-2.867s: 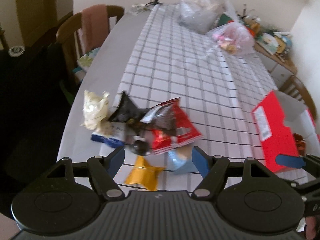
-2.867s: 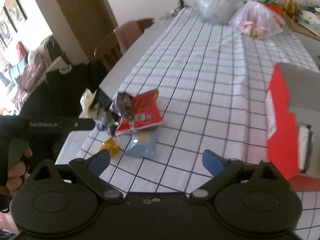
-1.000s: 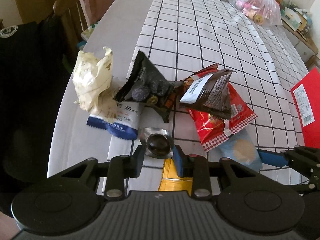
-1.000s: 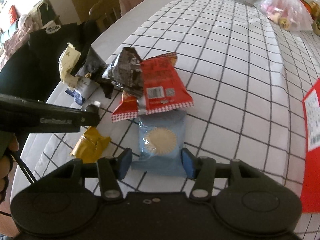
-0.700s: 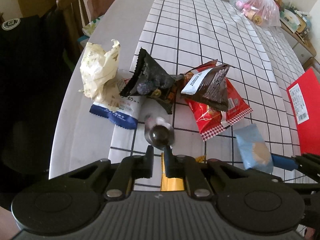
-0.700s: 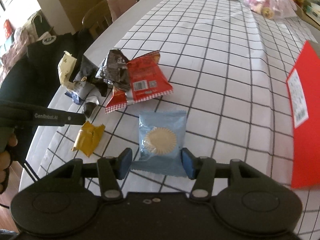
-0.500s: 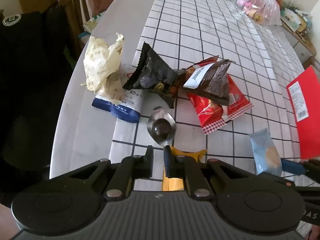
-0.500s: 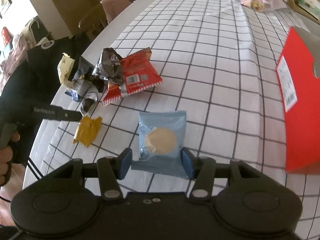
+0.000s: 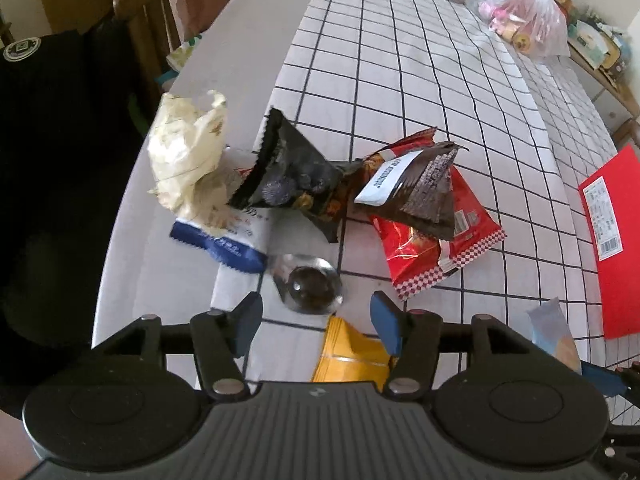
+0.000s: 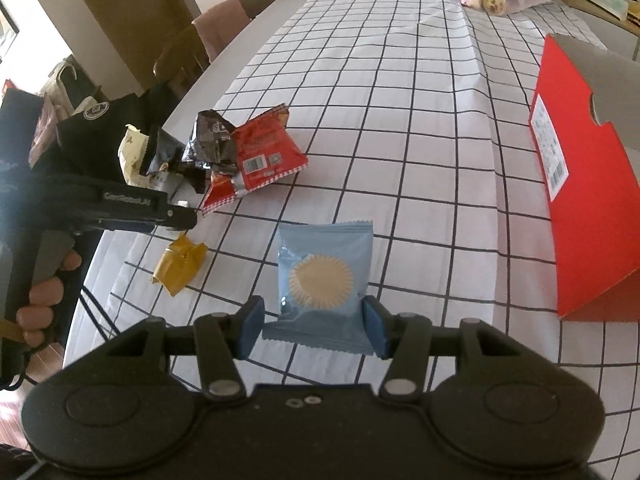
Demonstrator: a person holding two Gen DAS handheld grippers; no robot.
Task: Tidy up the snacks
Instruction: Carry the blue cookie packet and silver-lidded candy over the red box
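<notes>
While both grippers hover over the checked tablecloth (image 10: 400, 120):
right gripper (image 10: 312, 330): clamped on the blue snack packet (image 10: 322, 280), nearest
left gripper (image 9: 316, 320): fingers spread, silver-wrapped chocolate (image 9: 310, 282) loose just ahead
snack pile (image 9: 320, 184): farther, left
red box (image 10: 580, 200): far right

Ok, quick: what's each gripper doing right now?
Left gripper: open, holding nothing.
Right gripper: shut on the blue snack packet.

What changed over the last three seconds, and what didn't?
The right tool closed on the blue packet and carried it right, toward the red box. The left tool pinched shut at the silver candy, then reopened; the candy lies on the table. The pile and yellow wrapper stayed put.
</notes>
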